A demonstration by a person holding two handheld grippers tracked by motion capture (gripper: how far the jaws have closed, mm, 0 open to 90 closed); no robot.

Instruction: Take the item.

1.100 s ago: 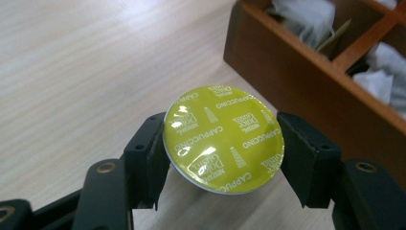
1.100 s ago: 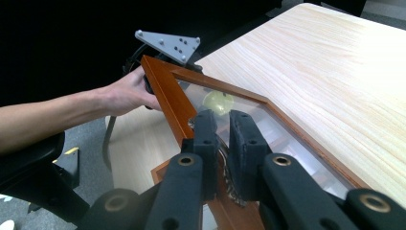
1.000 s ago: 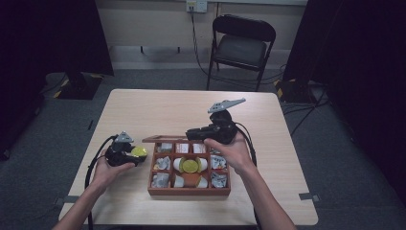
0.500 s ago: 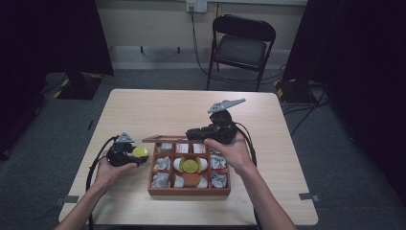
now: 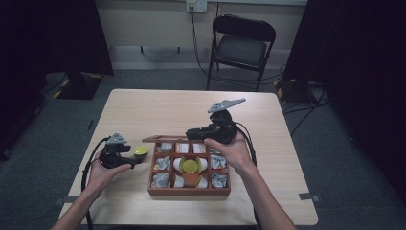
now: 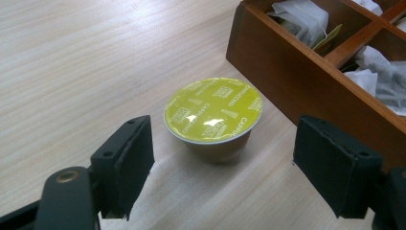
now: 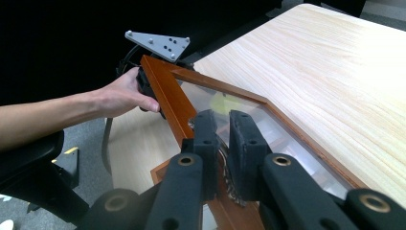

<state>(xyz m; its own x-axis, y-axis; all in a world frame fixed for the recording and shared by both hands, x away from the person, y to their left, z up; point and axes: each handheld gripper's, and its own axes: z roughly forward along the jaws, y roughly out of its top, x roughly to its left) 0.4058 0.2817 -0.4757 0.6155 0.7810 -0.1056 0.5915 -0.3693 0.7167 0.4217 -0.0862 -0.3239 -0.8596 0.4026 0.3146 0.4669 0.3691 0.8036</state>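
Observation:
A yellow-lidded coffee capsule [image 6: 213,112] stands upright on the table just left of the wooden compartment box [image 6: 297,91]. My left gripper [image 6: 230,163] is open around it; its jaws have just been opening and the pads stand clear of the capsule on both sides. In the high view the capsule [image 5: 140,151] sits at the tip of the left gripper [image 5: 135,158]. My right gripper [image 7: 222,129] is shut on the edge of the box's glass-paned lid [image 7: 163,91] and holds it raised. From above, the right gripper [image 5: 190,132] is at the box's far edge.
The box [image 5: 189,191] holds tea bags [image 5: 162,164] and more capsules [image 5: 189,166] in several compartments. A cable [image 5: 88,167] trails from the left gripper towards the table's near edge. A black chair [image 5: 242,43] stands beyond the table. Bare tabletop lies to the far side and right.
The left gripper's jaws have spread apart and let go of the yellow capsule, which stays on the table. The right gripper and the raised lid have not moved.

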